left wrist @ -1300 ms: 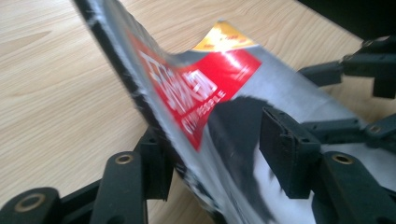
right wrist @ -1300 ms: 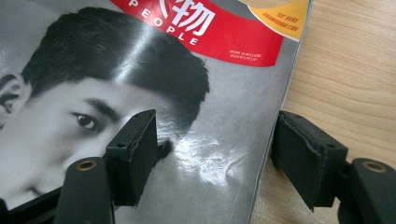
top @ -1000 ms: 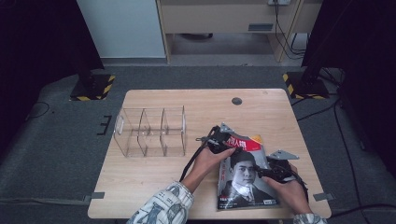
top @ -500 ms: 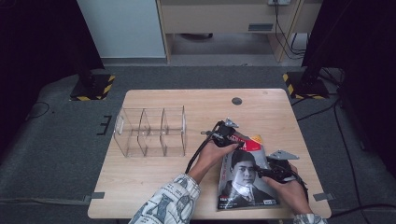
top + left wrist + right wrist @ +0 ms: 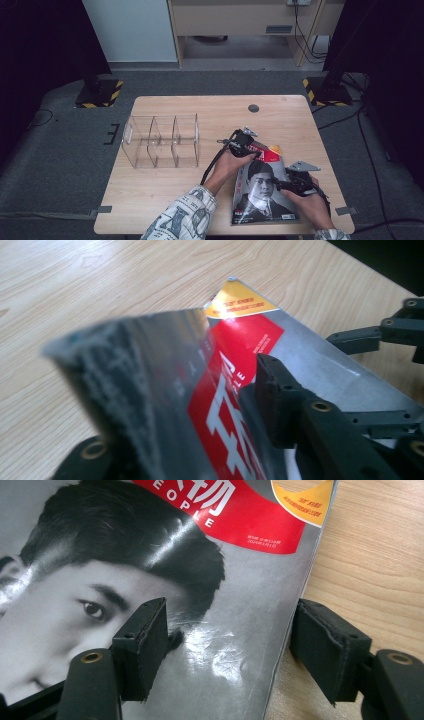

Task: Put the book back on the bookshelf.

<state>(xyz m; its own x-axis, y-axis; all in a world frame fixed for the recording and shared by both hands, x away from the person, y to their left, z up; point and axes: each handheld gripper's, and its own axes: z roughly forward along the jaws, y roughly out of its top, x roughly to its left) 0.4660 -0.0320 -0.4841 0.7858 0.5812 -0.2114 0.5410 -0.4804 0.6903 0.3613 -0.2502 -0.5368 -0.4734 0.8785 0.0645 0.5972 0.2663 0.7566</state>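
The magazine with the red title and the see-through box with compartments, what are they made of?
The magazine with the red title looks like glossy coated paper: light glints off its cover, and its corner bends. The see-through box with compartments seems clear hard plastic, maybe acrylic: the wooden table shows through its walls.

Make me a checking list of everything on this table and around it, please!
Surface: wooden table, round hole near far edge.
Job's things: magazine, its top corner curled up off the table.
Clutter: clear divided organizer, nothing seen inside.
Grippers: left gripper has just been closing, shut on the magazine's lifted corner; right gripper open, one jaw on the cover, one on the table beside its edge.
Cables: black cable trails from left gripper; more on the floor.
Surroundings: grey carpet, stand bases with yellow-black stripes.
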